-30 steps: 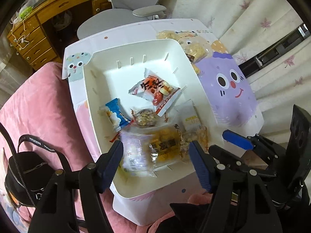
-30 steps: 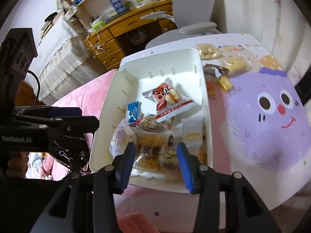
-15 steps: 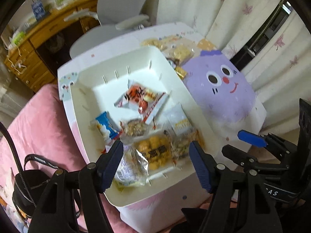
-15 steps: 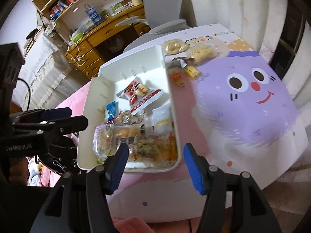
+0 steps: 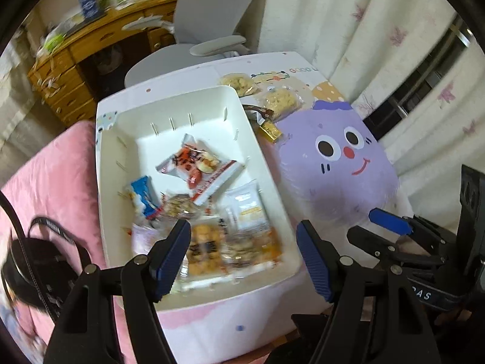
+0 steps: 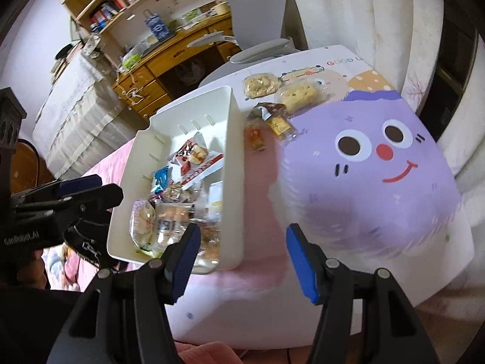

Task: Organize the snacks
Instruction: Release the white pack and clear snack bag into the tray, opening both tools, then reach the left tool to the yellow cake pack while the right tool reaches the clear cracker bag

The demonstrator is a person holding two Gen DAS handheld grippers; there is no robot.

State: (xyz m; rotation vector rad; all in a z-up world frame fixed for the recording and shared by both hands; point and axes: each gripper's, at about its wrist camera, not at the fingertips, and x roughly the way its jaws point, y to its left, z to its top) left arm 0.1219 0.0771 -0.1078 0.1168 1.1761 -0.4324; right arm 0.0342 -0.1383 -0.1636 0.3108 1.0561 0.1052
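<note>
Both grippers point steeply down over the near end of the table (image 6: pixel 357 276), each with blue pads apart and nothing between them. The left gripper (image 5: pixel 242 254) hangs above the white bin (image 5: pixel 112 188) full of snack packets; the right gripper (image 6: pixel 242 261), whose jaws have just been opening, hangs beside that bin. Four snacks (image 6: pixel 285 97) lie on the table past the bin.

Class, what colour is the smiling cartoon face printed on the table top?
Purple cartoon face, with a red nose and smile; clearest in the right wrist view.

The purple cartoon-face patch of the desk (image 6: pixel 379 163) lies bare at centre right; wrapped snacks (image 6: pixel 282 97) crowd the top centre, and the white plastic bin (image 6: pixel 233 188) fills the left.
</note>
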